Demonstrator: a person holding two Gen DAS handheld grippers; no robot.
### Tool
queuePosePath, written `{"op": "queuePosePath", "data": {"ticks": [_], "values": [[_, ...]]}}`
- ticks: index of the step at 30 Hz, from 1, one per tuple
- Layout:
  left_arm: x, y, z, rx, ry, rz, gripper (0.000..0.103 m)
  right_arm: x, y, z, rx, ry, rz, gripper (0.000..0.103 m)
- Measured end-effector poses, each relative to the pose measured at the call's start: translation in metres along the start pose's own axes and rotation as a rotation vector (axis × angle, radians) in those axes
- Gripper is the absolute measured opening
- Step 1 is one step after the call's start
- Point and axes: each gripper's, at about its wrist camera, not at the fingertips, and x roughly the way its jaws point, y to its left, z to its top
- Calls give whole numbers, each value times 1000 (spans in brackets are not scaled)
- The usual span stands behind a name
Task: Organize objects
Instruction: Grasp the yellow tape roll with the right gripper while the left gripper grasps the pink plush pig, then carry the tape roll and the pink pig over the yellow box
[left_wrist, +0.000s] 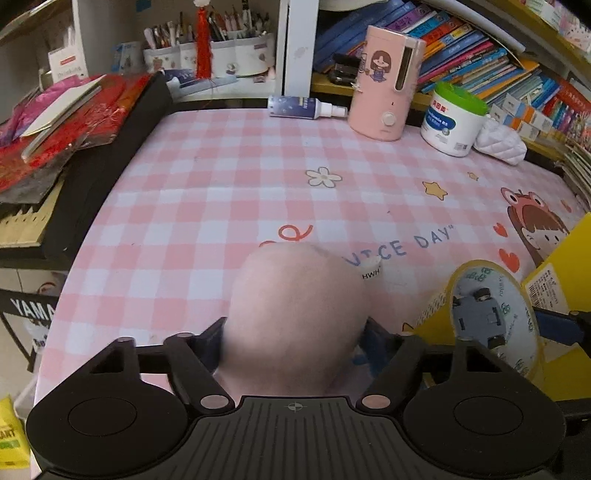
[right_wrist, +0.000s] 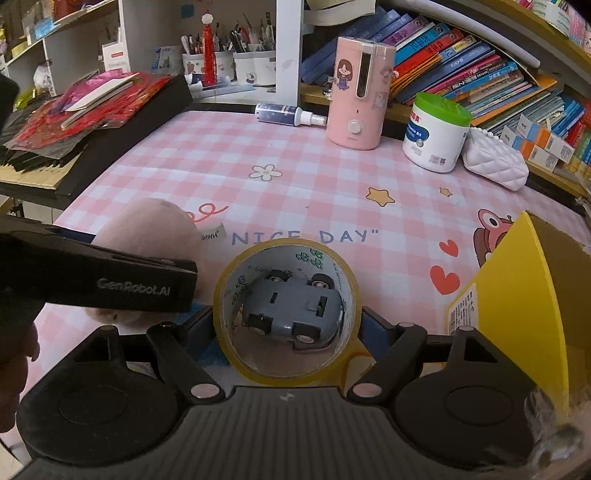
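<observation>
My left gripper (left_wrist: 295, 332) is shut on a pink plush toy (left_wrist: 295, 310) with a white tag, held over the pink checked table mat (left_wrist: 221, 177). The plush also shows in the right wrist view (right_wrist: 155, 229), behind the left gripper's body. My right gripper (right_wrist: 286, 321) is shut on a roll of yellowish clear tape (right_wrist: 288, 369). A grey toy car (right_wrist: 291, 310) sits on its side inside the roll's hole. The tape roll (left_wrist: 495, 317) shows at the lower right of the left wrist view. A yellow box (right_wrist: 517, 295) stands just right of the tape.
At the back of the table stand a pink humidifier (right_wrist: 356, 96), a lying spray bottle (right_wrist: 284, 112), a white jar with green lid (right_wrist: 436, 133) and a white quilted pouch (right_wrist: 495, 162). Books fill the shelves behind. A keyboard under red papers (right_wrist: 74, 110) borders the left.
</observation>
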Motion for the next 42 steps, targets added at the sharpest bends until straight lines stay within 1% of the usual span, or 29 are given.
{"op": "queuePosePath", "data": {"ticks": [1, 4, 8, 11, 14, 17, 21, 30, 35, 42], "values": [[-4, 0, -1, -2, -6, -3, 67, -2, 0, 0, -2, -6, 0, 80], [-22, 3, -2, -31, -47, -2, 65, -12, 0, 0, -1, -34, -7, 80], [-59, 6, -4, -66, -141, -16, 65, -28, 0, 1, 4, -92, -16, 80], [-89, 9, -12, -91, -203, -24, 65, -44, 3, 2, 1, -145, -23, 80], [-111, 14, -22, -119, -238, -28, 65, -64, 7, 2, -4, -197, -28, 80], [-127, 18, -34, -136, -262, -30, 65, -79, 11, -2, -6, -224, -17, 80], [-144, 22, -51, -143, -276, -26, 65, -93, 22, -13, -19, -217, -10, 80], [-176, 32, -92, -151, -279, -29, 65, -123, 43, -43, -28, -192, -4, 80], [-192, 39, -116, -158, -272, -36, 65, -139, 59, -65, -27, -175, -7, 80], [-217, 44, -156, -135, -251, -49, 65, -165, 81, -99, -8, -156, -9, 80]]}}
